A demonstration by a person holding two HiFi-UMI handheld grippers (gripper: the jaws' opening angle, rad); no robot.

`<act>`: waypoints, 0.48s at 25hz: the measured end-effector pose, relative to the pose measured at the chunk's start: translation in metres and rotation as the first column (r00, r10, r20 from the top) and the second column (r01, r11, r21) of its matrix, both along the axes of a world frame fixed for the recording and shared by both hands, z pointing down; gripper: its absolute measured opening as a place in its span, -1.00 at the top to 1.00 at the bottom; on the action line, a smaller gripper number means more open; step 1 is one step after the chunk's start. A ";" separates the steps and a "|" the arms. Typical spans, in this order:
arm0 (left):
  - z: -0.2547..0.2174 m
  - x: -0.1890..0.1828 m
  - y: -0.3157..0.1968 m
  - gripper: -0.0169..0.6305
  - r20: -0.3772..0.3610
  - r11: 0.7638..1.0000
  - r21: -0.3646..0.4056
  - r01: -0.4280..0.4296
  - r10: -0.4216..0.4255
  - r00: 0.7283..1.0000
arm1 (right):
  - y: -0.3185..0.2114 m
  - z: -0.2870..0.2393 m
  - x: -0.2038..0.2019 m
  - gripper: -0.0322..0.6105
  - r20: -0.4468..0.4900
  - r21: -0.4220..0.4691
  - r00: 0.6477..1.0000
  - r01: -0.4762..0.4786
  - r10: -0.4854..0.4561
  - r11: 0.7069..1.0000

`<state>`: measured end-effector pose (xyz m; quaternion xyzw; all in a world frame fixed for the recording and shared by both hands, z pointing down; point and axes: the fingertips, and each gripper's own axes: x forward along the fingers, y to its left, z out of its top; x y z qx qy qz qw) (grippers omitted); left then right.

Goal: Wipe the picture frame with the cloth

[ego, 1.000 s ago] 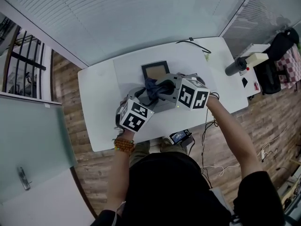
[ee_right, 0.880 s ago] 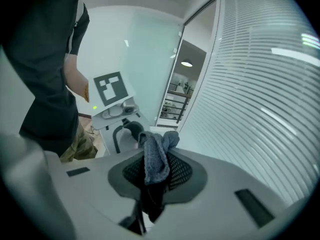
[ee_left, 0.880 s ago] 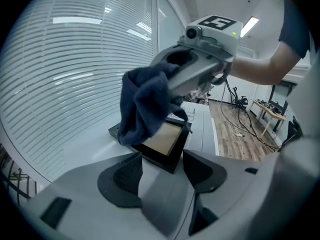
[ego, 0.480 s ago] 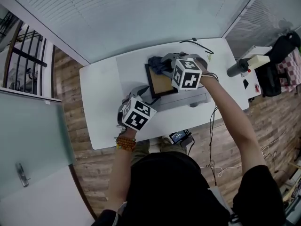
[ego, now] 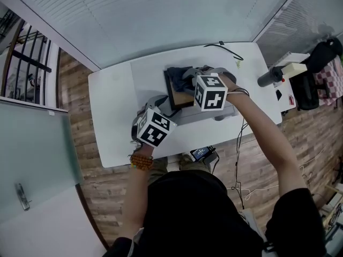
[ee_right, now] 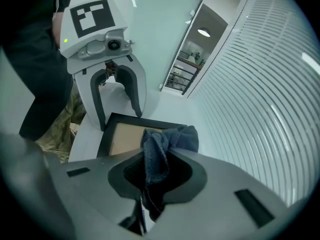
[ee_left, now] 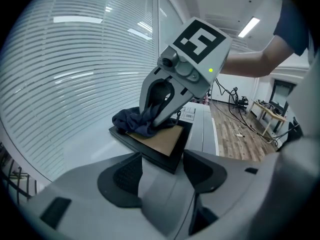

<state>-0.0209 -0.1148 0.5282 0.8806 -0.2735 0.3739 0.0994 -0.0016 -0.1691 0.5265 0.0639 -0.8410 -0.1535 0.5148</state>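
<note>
At the right tongs, what's between the jaws? (checker)

Cloth (ee_right: 170, 136), dark blue, bunched. My right tongs (ee_right: 163, 153) are clamped on a fold of it, and the loose end hangs past the tips onto the picture frame (ee_right: 122, 136) (me)

Where on the frame? (checker)

Far corner, the one away from me in the head view. Cloth touches the black rim there and laps a bit over the brown panel, rest of the panel bare (me)

Left tongs? (checker)

My left tongs (ee_left: 163, 155) gape wide, nothing pinched. Near corner of the frame pokes toward the gap between the tips; whether a pad touches it I can't tell. They slant down from the near-left side and the right tongs come in from the right, so the two face each other across the frame (me)

Frame itself? (checker)

Brown side up, black border, about mid-way along the white table (ego: 110, 119), a little askew to the table edge. Just beside it on my right is a long grey flat unit (ego: 214, 114), touching or not I can't say. Black cable (ego: 221, 48) near the far edge, well apart from the frame. Slatted blinds (ego: 161, 15) beyond the table, wooden floor (ego: 75, 122) off its left end (me)
</note>
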 end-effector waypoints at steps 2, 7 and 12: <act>0.000 -0.001 0.000 0.14 0.000 1.000 0.001 -0.001 0.001 1.000 | 0.007 0.000 -0.002 0.78 0.010 -0.009 1.000 0.005 -0.005 1.000; 0.000 -0.002 -0.002 0.14 0.000 1.000 -0.002 -0.003 0.003 1.000 | 0.023 -0.002 -0.008 0.78 0.044 -0.044 0.999 0.008 -0.006 0.999; 0.000 -0.002 -0.002 0.14 0.001 1.000 -0.001 -0.004 0.004 1.000 | 0.043 -0.002 -0.012 0.78 0.079 -0.082 0.997 0.024 -0.017 0.996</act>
